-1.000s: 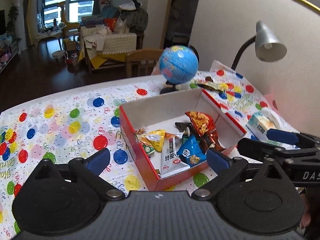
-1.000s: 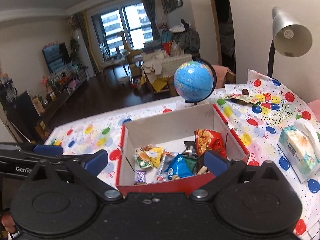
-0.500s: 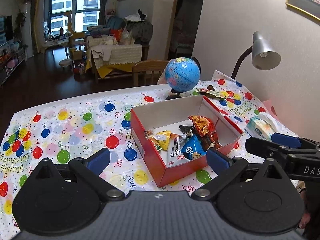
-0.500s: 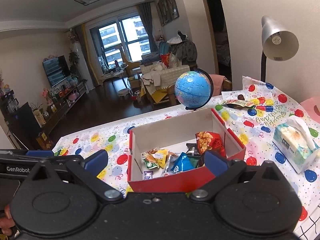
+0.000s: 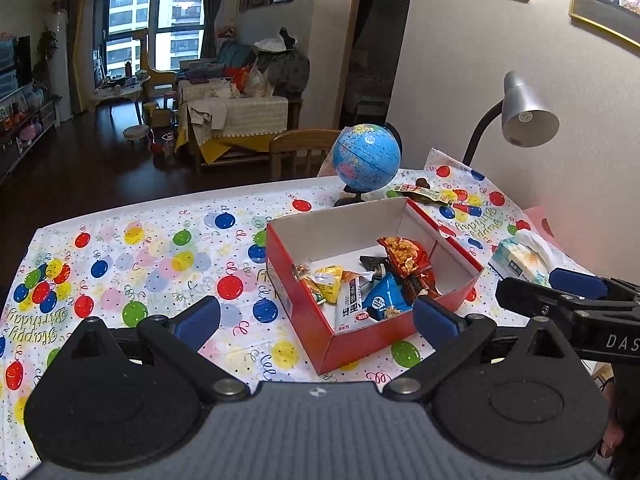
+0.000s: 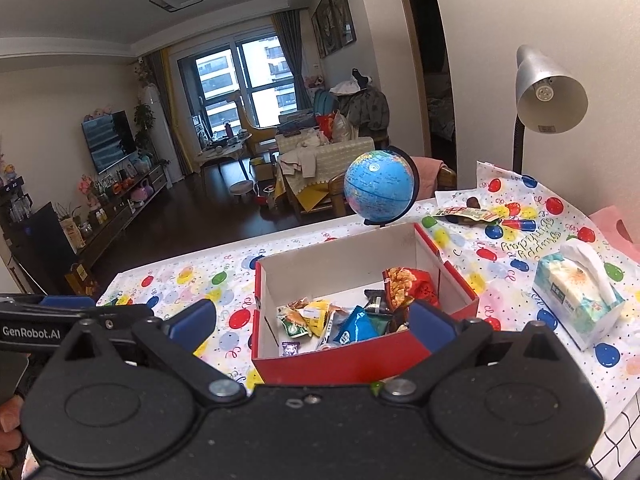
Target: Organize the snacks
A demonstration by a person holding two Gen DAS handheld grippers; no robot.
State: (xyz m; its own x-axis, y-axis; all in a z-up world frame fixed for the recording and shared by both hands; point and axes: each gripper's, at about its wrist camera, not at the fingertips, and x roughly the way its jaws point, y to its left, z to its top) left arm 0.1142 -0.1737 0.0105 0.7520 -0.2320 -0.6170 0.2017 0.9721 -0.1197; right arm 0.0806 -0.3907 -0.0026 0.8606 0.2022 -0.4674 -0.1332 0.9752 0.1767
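A red box (image 5: pixel 360 340) (image 6: pixel 332 364) with white inner walls stands on the balloon-print tablecloth and holds several snack packets: a red-orange bag (image 5: pixel 404 254) (image 6: pixel 404 286), a blue bag (image 5: pixel 384 300) (image 6: pixel 356 326), a yellow packet (image 5: pixel 328 282) (image 6: pixel 316 314) and a white packet (image 5: pixel 352 304). One more snack packet (image 5: pixel 422 194) (image 6: pixel 466 213) lies flat behind the box, by the globe. My left gripper (image 5: pixel 316 320) hangs open above the table, near side of the box, holding nothing. My right gripper (image 6: pixel 312 324) is open and empty too, in front of the box.
A blue globe (image 5: pixel 366 158) (image 6: pixel 378 188) stands behind the box. A grey desk lamp (image 5: pixel 524 114) (image 6: pixel 548 92) rises at the back right by the wall. A tissue pack (image 5: pixel 520 258) (image 6: pixel 576 296) lies right of the box. Bare tablecloth (image 5: pixel 140 256) stretches left.
Both grippers have pulled back and risen from the box, which now looks smaller and farther. They stay open and empty; the snacks have not moved.
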